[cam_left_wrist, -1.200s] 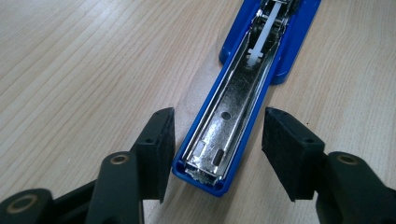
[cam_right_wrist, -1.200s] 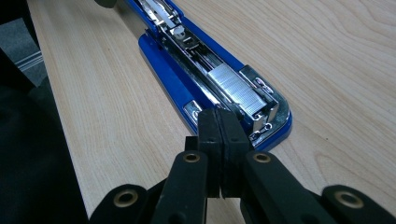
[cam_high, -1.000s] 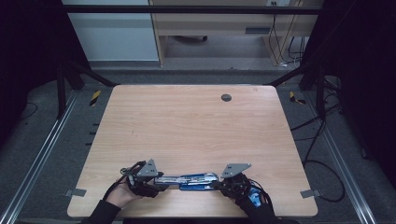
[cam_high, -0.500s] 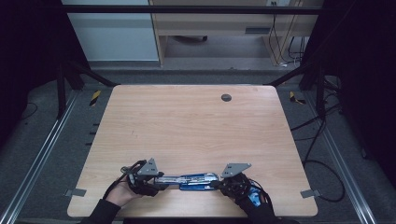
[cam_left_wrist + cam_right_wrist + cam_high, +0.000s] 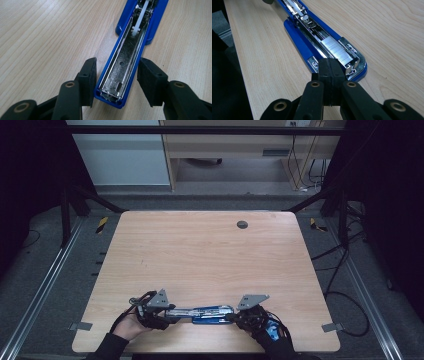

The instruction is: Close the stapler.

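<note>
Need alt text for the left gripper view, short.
An opened blue stapler lies flat on a wooden table, its empty metal channel facing up. The left hand-held gripper straddles its near end, jaws apart on either side, having just been closing.

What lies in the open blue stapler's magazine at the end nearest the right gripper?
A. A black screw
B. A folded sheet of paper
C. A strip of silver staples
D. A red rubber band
C. In the right gripper view a strip of silver staples sits in the metal channel of the blue stapler, just beyond the shut jaws of the right gripper.
</note>
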A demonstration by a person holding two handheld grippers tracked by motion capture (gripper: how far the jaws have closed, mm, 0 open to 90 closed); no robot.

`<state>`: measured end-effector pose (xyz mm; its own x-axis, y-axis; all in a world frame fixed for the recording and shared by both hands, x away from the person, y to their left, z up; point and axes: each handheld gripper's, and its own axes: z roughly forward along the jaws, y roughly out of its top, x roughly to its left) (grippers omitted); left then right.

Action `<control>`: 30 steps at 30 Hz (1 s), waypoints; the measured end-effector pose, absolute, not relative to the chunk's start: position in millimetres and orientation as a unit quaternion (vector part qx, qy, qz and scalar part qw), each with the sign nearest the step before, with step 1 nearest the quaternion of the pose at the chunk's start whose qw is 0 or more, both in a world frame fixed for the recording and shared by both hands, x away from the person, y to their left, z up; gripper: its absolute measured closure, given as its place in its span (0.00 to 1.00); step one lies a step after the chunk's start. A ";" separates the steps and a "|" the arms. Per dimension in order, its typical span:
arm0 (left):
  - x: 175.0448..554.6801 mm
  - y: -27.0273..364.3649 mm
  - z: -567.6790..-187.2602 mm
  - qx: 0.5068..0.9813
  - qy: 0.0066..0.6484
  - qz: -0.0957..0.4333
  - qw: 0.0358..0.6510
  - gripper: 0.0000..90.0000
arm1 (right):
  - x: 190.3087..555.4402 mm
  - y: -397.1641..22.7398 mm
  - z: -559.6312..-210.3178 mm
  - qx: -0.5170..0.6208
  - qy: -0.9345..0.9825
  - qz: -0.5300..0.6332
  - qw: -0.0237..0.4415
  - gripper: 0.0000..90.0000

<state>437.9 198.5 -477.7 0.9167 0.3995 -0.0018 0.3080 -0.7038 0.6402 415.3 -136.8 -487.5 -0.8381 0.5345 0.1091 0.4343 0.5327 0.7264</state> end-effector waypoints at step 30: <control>435.2 201.4 -469.2 0.915 0.185 0.074 0.352 0.57 | 417.0 -133.8 -487.5 0.274 0.874 0.396 0.062 1.00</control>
